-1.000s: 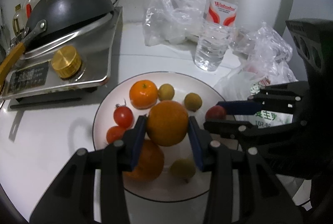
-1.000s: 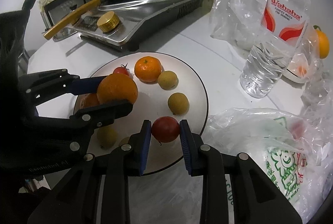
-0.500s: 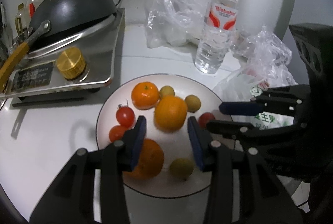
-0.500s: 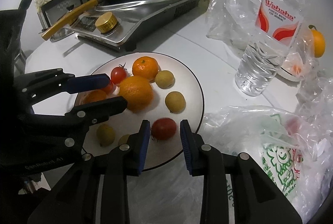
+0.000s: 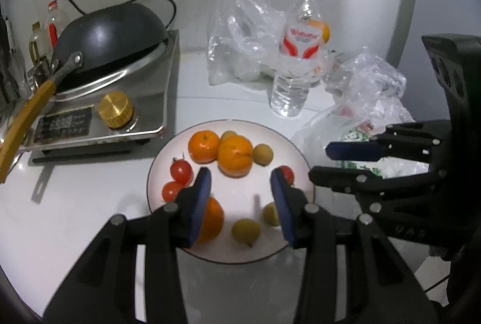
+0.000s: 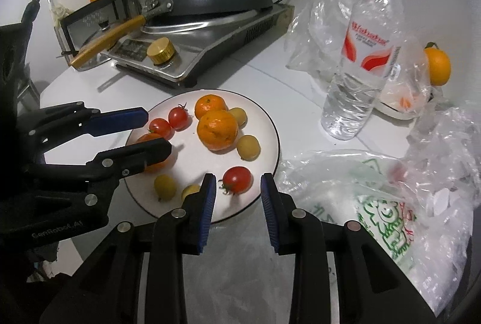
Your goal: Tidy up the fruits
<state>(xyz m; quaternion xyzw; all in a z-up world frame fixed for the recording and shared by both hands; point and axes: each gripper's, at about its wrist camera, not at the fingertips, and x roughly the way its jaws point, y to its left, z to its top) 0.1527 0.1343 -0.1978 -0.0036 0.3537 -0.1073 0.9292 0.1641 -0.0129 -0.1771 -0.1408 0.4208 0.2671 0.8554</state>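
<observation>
A round white plate (image 6: 272, 125) with a thin dark rim sits on the white surface (image 5: 90, 203) and carries the fruit: oranges, cherry tomatoes, small yellowish-green fruits. Left gripper (image 5: 240, 182) hangs above it, fingers released, nothing between them. Right gripper (image 6: 237, 188) is likewise released, its fingers apart either side of a glossy tomato (image 6: 237, 179) lying on the plate. Crinkled plastic bags (image 6: 375, 203) crowd the plate's right edge; a ribbed clear bottle (image 6: 360, 59) stands behind. A steel cooker (image 5: 126, 101) with a dark domed wok (image 5: 111, 32) lies left.
</observation>
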